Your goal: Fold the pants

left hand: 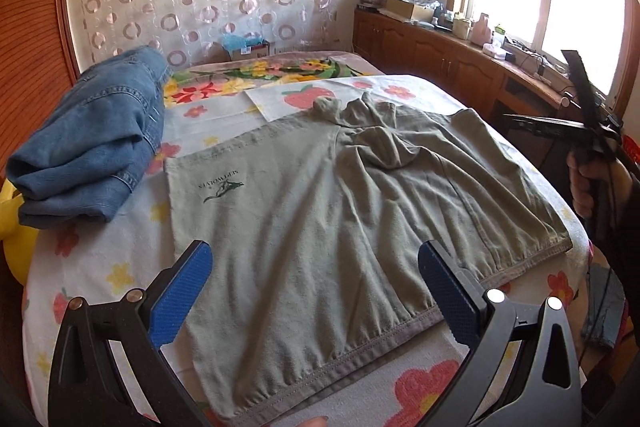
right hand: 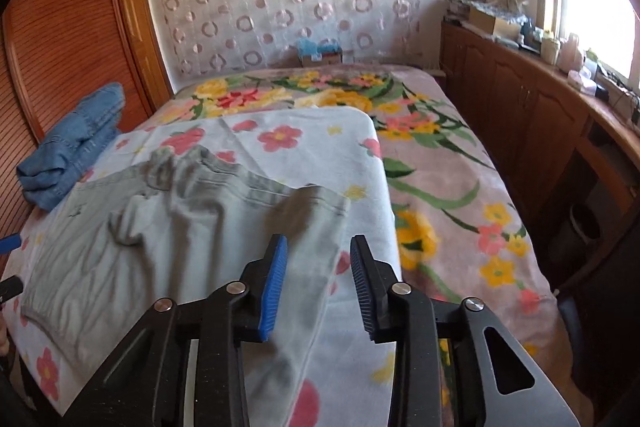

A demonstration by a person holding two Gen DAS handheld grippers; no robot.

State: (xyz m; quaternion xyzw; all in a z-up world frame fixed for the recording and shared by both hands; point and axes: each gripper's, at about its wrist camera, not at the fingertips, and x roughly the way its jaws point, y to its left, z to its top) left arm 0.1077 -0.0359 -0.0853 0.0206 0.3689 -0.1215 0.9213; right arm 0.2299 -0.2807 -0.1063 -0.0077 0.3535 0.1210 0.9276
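Grey-green pants (left hand: 320, 195) lie flat on the flowered sheet, bunched into folds near the far end, with a dark logo on the left half. My left gripper (left hand: 316, 255) hovers open over the near hem, blue pads wide apart and nothing between them. In the right wrist view the same pants (right hand: 160, 227) stretch to the left and under my right gripper (right hand: 319, 243). Its jaws stand a narrow gap apart above the cloth's right edge and pinch nothing. At the right edge of the left wrist view, a hand (left hand: 584, 183) holds that gripper beside the bed.
Folded blue jeans (left hand: 92, 147) (right hand: 72, 155) sit at the bed's left side by a wooden wardrobe (right hand: 60, 47). A white flowered sheet (right hand: 320, 147) covers the near part of a pink floral blanket (right hand: 440, 187). Wooden cabinets (right hand: 520, 107) with clutter line the right wall under the window.
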